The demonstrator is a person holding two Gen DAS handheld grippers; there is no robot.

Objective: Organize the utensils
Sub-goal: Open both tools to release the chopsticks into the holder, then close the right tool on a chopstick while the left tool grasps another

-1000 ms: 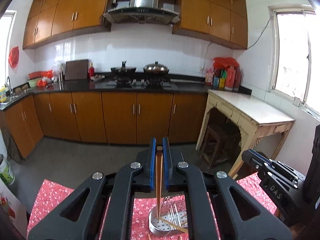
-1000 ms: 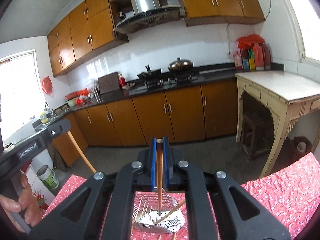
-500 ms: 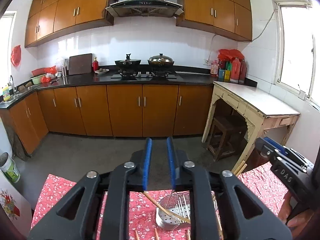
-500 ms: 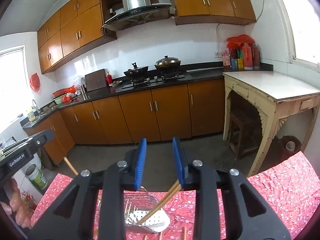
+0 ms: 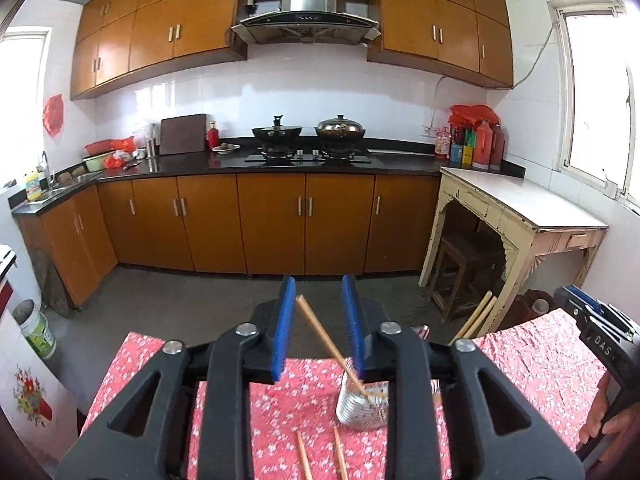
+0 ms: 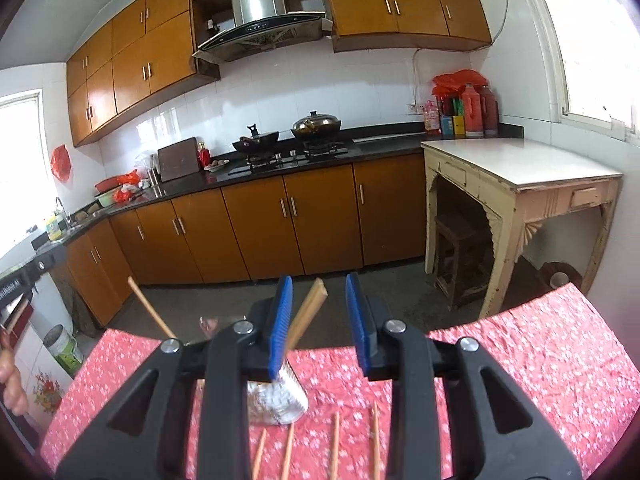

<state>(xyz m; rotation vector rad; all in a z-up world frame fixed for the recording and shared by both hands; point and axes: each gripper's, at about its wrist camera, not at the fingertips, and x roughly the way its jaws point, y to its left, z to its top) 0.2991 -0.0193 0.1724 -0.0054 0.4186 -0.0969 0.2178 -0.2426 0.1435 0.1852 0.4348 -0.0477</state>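
Note:
My left gripper point(image 5: 319, 326) is opening, its blue pads point(image 5: 285, 332) apart. A wooden chopstick point(image 5: 328, 344) leans free between them, its tip inside the metal wire holder point(image 5: 360, 406) on the red floral cloth point(image 5: 280, 400). More chopsticks point(image 5: 476, 316) lean out to the holder's right. My right gripper point(image 6: 320, 320) stands open. A pair of chopsticks point(image 6: 308, 312) leans against nothing but the holder point(image 6: 280, 398), untouched by the pads point(image 6: 280, 320). Another chopstick point(image 6: 150, 312) slants out to the left. Several loose chopsticks point(image 6: 336, 448) lie on the cloth in front of the holder.
The cloth-covered table point(image 6: 540, 352) ends just beyond the holder, with kitchen floor behind. The other gripper point(image 5: 600, 332) and a hand point(image 5: 608, 416) show at the right of the left wrist view. A cream side table point(image 6: 520, 168) stands far right.
Both grippers opened and let go of their chopsticks, which now lean in the holder. Both grippers drew back toward me from the holder.

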